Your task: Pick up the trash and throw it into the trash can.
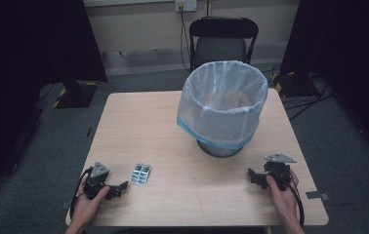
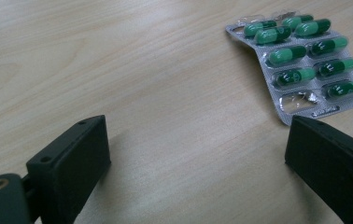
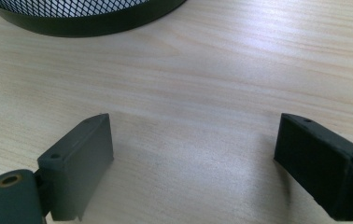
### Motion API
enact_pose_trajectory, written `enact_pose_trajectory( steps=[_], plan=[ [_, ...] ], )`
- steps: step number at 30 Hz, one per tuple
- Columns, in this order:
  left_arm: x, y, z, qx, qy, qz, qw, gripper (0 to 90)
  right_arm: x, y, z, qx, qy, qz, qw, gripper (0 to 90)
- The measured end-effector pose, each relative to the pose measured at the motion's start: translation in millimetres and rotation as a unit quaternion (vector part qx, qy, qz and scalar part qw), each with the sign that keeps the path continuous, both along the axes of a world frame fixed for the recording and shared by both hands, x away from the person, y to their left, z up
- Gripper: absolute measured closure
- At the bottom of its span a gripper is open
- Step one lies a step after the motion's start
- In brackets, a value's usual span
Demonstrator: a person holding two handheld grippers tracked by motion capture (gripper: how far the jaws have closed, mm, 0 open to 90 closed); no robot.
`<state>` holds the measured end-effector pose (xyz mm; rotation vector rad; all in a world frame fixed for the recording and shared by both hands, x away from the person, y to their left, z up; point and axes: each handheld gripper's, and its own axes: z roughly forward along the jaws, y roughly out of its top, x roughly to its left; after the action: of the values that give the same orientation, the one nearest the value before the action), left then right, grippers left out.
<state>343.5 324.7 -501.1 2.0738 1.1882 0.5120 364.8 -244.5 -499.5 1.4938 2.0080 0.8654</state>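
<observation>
Left gripper (image 1: pixel 120 188) rests low at the near left corner of the table (image 1: pixel 138 122), held by the person's left hand (image 1: pixel 91 200), forearm entering from the bottom edge. Its grey plate sits on top and its nose points rightward, toward the table's middle. Jaws stand wide apart, nothing between them; in the left gripper view only bare wood lies in the gap.

Blister pack (image 1: pixel 141 174) lies flat on the table just beyond and to the right of the left gripper's tips, apart from them. In the left gripper view the blister pack (image 2: pixel 305 65) sits ahead of the right-hand jaw, which is very near its lower edge; contact cannot be told. It holds green capsules in two columns; one pocket at the lower left looks burst and empty.

Right gripper (image 1: pixel 255 176) sits at the near right of the table in the right hand (image 1: pixel 282 192), nose pointing left toward the table's centre. Jaws wide apart, holding nothing; bare wood between them.

Mesh bin (image 1: pixel 221 105) with clear liner bag stands upright at mid-table, right of centre, well apart from the blister pack. Its dark base rim (image 3: pixel 86 23) shows ahead of the right gripper.
</observation>
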Motion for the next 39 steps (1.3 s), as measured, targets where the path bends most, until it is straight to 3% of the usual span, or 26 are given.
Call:
enact_pose_trajectory(
  steps=[9, 14, 18, 19, 30, 32, 33, 36, 37, 39],
  plan=[
    [-0.3, 0.3, 0.2, 0.000, 0.000, 0.000, 1.0000, 6.3, 0.0, 0.0, 0.0, 0.000, 0.000, 0.000, 1.0000, 10.5],
    [-5.2, 4.2, 1.1, -0.008, -0.007, -0.001, 0.9999, 15.5, 0.0, 0.0, 0.1, 0.000, 0.000, 0.000, 1.0000, 10.5],
    [-4.9, 4.8, 4.4, -0.013, 0.002, 0.002, 0.9999, 16.2, 0.1, 0.0, 0.1, 0.000, 0.000, 0.000, 1.0000, 10.5],
    [-5.3, 2.4, 7.6, -0.022, 0.001, 0.001, 0.9998, 16.5, 0.0, 0.0, 0.1, 0.000, 0.000, 0.000, 1.0000, 10.5],
    [0.0, -20.5, 34.0, -0.040, -0.023, -0.013, 0.9989, 16.5, 0.0, 0.0, 0.1, 0.000, 0.000, 0.000, 1.0000, 10.5],
    [1.3, -23.8, 35.4, -0.046, -0.025, -0.014, 0.9985, 16.5, 0.0, 0.0, 0.1, 0.000, 0.000, 0.000, 1.0000, 10.5],
    [4.3, -29.0, 37.2, -0.060, -0.024, -0.019, 0.9977, 16.5, 0.1, 0.0, 0.1, 0.000, 0.000, 0.000, 1.0000, 10.5],
    [9.5, -38.4, 36.6, -0.055, -0.023, -0.022, 0.9980, 16.4, 0.0, 0.0, 0.0, 0.000, 0.000, 0.000, 1.0000, 10.5],
    [10.4, -41.0, 35.6, -0.040, -0.024, -0.019, 0.9988, 16.2, 0.0, 0.0, 0.0, 0.000, 0.000, 0.000, 1.0000, 10.5],
    [12.5, -46.4, 31.0, -0.047, -0.016, -0.012, 0.9987, 16.1, 0.0, 0.0, 0.1, 0.000, 0.000, 0.000, 1.0000, 10.5]
  ],
)
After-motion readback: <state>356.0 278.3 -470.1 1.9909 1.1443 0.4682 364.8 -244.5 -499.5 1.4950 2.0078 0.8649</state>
